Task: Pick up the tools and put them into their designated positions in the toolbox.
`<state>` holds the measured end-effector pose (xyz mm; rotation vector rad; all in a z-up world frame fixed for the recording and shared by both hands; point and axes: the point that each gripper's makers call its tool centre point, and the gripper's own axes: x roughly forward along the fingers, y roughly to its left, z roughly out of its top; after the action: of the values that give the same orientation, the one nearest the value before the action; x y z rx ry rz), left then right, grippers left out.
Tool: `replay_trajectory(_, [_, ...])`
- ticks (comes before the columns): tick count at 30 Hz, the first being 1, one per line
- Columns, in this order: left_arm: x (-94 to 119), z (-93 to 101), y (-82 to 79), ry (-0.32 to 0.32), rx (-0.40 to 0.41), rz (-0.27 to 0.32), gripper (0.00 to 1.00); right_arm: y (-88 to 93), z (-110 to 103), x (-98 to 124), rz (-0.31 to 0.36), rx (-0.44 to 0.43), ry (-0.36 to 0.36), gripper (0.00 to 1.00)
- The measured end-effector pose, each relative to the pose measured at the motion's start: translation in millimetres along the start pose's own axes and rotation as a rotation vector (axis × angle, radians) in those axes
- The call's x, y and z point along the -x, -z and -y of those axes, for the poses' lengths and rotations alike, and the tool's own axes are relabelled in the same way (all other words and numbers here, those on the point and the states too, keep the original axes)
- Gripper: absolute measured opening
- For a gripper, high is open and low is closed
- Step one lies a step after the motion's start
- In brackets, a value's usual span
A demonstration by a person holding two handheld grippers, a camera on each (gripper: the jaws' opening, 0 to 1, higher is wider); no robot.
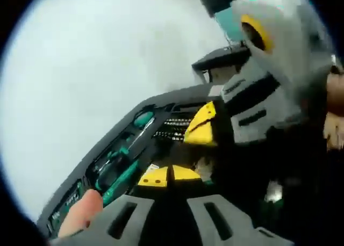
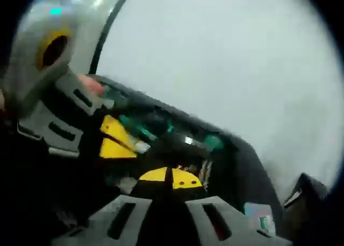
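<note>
White, bare table (image 1: pixel 97 69) takes up the largest part of both views, blurred by motion. On it lies an open black plastic toolbox (image 1: pixel 134 109), seen at a steep slant, with moulded slots inside. In the left gripper view the slots hold green-handled screwdrivers (image 1: pixel 121 160) lying side by side, and beside them a row of small metal bits (image 1: pixel 174 128). The right gripper view shows the same toolbox (image 2: pixel 252 165) from the other side, with green handles (image 2: pixel 142 129) across its middle.

Both claws reach over the toolbox interior, close together. The left claw (image 1: pixel 169 176), grey with yellow tips, rises from the bottom of its view; its tips are touching, closed with nothing visible between them. A fingertip (image 1: pixel 83 211) of the person rests at its lower left. The right claw (image 1: pixel 201 122) comes in from the right as a large grey body with yellow tips just above the bits.

In the right gripper view, the right claw (image 2: pixel 172 179) also has its yellow tips pressed together, and whether anything is pinched there cannot be told. The left claw (image 2: pixel 115 138) enters from the left, yellow tips near the green handles
</note>
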<state>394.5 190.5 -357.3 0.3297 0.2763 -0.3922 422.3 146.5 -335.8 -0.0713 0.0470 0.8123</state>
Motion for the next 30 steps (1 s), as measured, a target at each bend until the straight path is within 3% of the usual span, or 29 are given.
replay_trajectory(2, [45.2,-29.1,-31.7,-0.053,0.243,0.198,0.01,-35.3,33.8,28.9,0.167,-0.106,0.12,0.0])
replay_trajectory(3, [64.1,-44.2,-40.3,-0.072,0.32,0.287,0.02,-37.3,48.8,35.7,0.182,-0.09,0.162,0.01])
replay_trajectory(5, [75.8,-54.6,-29.5,-0.067,0.317,0.266,0.02,-27.9,71.4,34.5,0.142,0.102,0.213,0.12])
replay_trajectory(7, [92.1,-66.3,-20.5,-0.096,0.283,0.298,0.05,-16.6,92.6,36.5,0.093,0.226,0.263,0.12])
replay_trajectory(8, [98.9,-71.2,-17.2,-0.109,0.261,0.322,0.07,-17.1,106.6,44.4,0.119,0.232,0.302,0.12])
replay_trajectory(10, [116.2,-79.9,-5.2,-0.177,0.207,0.342,0.07,-18.0,114.0,58.7,0.164,0.244,0.346,0.12])
replay_trajectory(12, [135.9,-84.0,6.4,-0.229,0.169,0.373,0.07,-21.6,125.8,78.5,0.248,0.254,0.433,0.12])
replay_trajectory(14, [161.0,-86.5,19.8,-0.262,0.145,0.439,0.07,-8.4,138.1,95.1,0.276,0.191,0.5,0.12])
replay_trajectory(15, [169.3,-88.6,29.6,-0.282,0.117,0.441,0.07,3.5,146.2,98.7,0.248,0.108,0.525,0.12])
replay_trajectory(16, [176.6,-92.2,41.8,-0.295,0.125,0.435,0.07,11.6,149.6,100.2,0.177,0.058,0.492,0.12])
replay_trajectory(18, [187.7,-102.2,61.3,-0.315,0.148,0.444,0.07,-0.2,182.7,113.5,0.33,-0.109,0.581,0.12])
replay_trajectory(19, [188.6,-108.3,66.2,-0.312,0.178,0.47,0.07,7.6,195.5,118.6,0.289,-0.118,0.62,0.12])
replay_trajectory(20, [186.2,-110.7,74.6,-0.299,0.222,0.445,0.07,12.2,202.8,123.1,0.287,-0.151,0.643,0.12])
replay_trajectory(21, [187.7,-110.2,76.3,-0.291,0.256,0.404,0.06,14.8,204.3,124.6,0.295,-0.183,0.647,0.12])
replay_trajectory(22, [193.0,-110.4,62.9,-0.28,0.266,0.487,0.06,17.1,205.5,125.2,0.289,-0.205,0.647,0.12])
replay_trajectory(23, [198.6,-109.0,51.2,-0.254,0.32,0.602,0.07,16.9,204.1,125.6,0.289,-0.193,0.647,0.12])
replay_trajectory(25, [194.3,-107.3,62.3,-0.233,0.309,0.528,0.07,15.6,200.7,124.7,0.293,-0.176,0.653,0.12])
replay_trajectory(30, [190.3,-105.2,63.8,-0.246,0.281,0.51,0.07,15.2,191.2,116.9,0.273,-0.131,0.609,0.13])
